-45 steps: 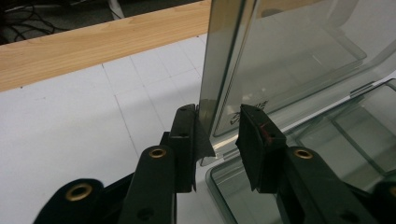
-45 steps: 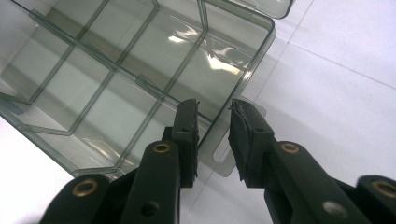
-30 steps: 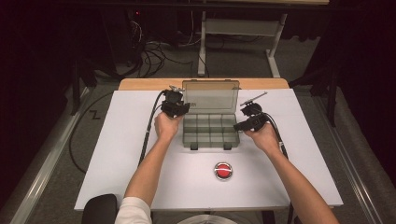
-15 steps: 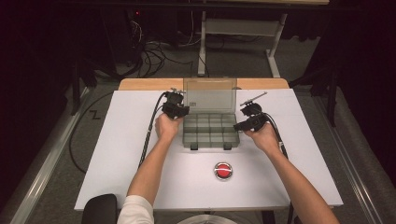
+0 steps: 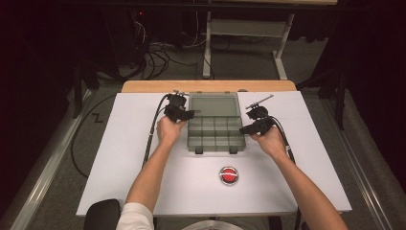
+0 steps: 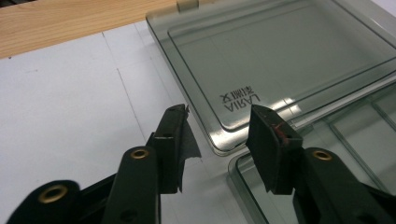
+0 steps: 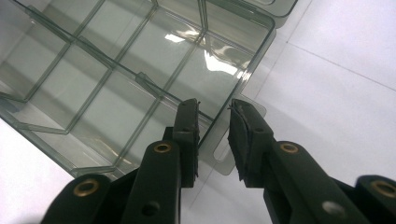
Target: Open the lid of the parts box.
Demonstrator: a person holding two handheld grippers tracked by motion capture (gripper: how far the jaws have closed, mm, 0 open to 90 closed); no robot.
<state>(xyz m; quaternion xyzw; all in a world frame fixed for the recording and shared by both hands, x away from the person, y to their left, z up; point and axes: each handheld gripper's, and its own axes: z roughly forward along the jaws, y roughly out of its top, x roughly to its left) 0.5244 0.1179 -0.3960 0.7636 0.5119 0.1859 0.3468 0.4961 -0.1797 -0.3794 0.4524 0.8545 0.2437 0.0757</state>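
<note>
Clear compartment box [image 5: 215,134] at the middle of the white worktop [image 5: 119,158], its lid [image 5: 214,104] laid open flat toward the far edge. Left tongs [image 5: 191,114] at the lid's left corner, jaws just opened and spread, the lid edge between them untouched. Right tongs [image 5: 243,130] at the box's right end, jaws straddling its wall and tab; whether they pinch cannot be told. Red button [image 5: 229,174] near the front.

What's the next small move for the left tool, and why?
Probably draw the left tool back off the lid: its jaws have just been opening, with nothing pinched, and the lid lies fully open behind the box. The right tool straddles the box's side wall.
</note>
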